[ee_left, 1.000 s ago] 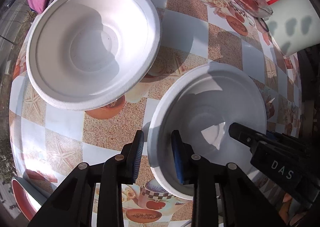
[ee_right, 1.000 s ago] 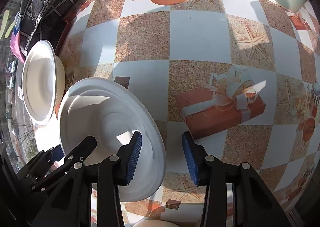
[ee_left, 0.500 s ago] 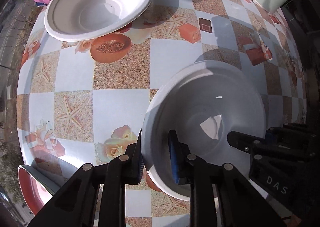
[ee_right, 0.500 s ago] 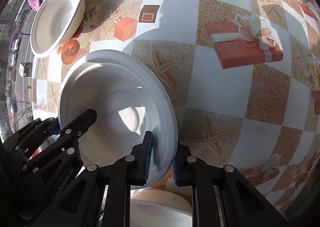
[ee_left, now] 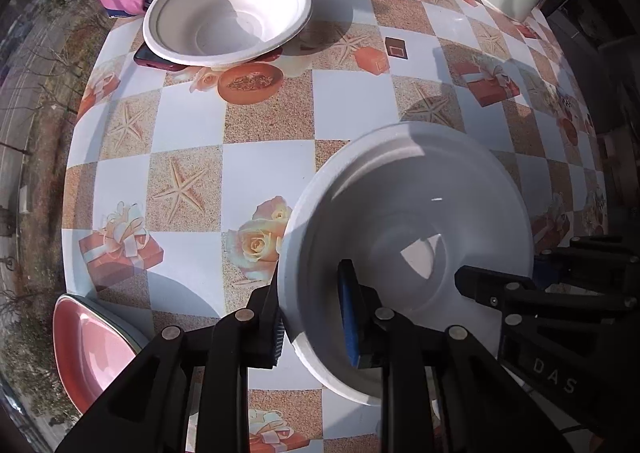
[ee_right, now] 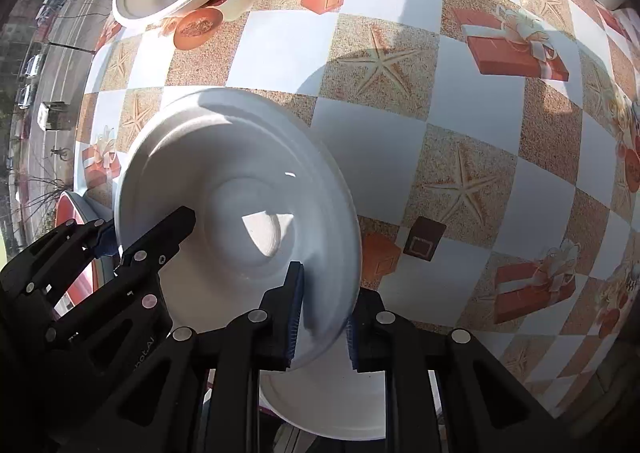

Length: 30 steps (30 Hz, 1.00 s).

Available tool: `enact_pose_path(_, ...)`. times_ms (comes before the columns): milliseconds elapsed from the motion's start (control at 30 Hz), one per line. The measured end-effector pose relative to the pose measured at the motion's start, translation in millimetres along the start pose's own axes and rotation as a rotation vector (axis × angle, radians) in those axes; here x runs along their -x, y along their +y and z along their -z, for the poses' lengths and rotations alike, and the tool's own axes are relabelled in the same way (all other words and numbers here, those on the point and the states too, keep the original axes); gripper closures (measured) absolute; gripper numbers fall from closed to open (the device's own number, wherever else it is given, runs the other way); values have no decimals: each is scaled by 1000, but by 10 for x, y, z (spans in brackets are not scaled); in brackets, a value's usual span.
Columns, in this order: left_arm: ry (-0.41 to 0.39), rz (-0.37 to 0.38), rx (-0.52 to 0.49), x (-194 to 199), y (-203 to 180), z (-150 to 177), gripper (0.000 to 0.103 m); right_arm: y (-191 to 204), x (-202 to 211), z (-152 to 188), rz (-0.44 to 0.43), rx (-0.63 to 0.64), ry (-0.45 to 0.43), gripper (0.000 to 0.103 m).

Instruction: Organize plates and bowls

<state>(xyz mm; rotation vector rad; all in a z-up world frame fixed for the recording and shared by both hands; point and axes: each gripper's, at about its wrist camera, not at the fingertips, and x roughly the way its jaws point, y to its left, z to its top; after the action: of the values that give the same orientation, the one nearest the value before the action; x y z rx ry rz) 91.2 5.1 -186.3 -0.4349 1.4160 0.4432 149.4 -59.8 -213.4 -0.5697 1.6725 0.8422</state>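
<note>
**Carried Bowl Held at Both Rims, Ready to Be Stacked**

While both tools clench opposite sides of the same white foam bowl, the step in hand looks like the carry. The left tool (ee_left: 312, 317) is clamped on the near-left rim of the carried bowl (ee_left: 420, 221), one pad outside the wall and one inside. The right tool (ee_right: 322, 317) pinches the rim on the other side in the same way; its jaws have just been closing, and the rim now sits pressed between the pads. The bowl appears to hang above the tabletop (ee_left: 272, 169), judging by the shadow it throws on the checked cloth, though the gap itself is hard to read.

Just below the right tool, another white dish (ee_right: 332, 401) shows at the near edge, partly hidden. At the near-left corner a pink plate (ee_left: 88, 345) rests on the edge of the tabletop. Well apart, at the far side, a second white bowl (ee_left: 228, 13) sits upright, one edge propped on a dark red phone (ee_left: 150, 60).

The next move probably calls for bringing the carried bowl level over a matching bowl, lowering it so it nests, and releasing both tools together so the light foam does not tip.
</note>
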Motion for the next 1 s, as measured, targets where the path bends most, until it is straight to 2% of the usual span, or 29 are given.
enact_pose_path(133,-23,-2,-37,179,-45,23,78,-46,126,94,-3,-15,-23,82)
enact_pose_path(200,-31,1,-60,254,-29,34,78,-237,228,156,-7,-29,-34,82)
enact_pose_path(500,-47,14,-219,394,-356,152,78,-407,441,529,-14,-127,-70,82)
enact_pose_path(767,-56,24,-366,505,-645,256,78,-740,653,922,-41,-235,-96,82)
enact_pose_path(1000,-52,29,-445,518,-790,306,78,-768,590,1069,-65,-306,-105,81)
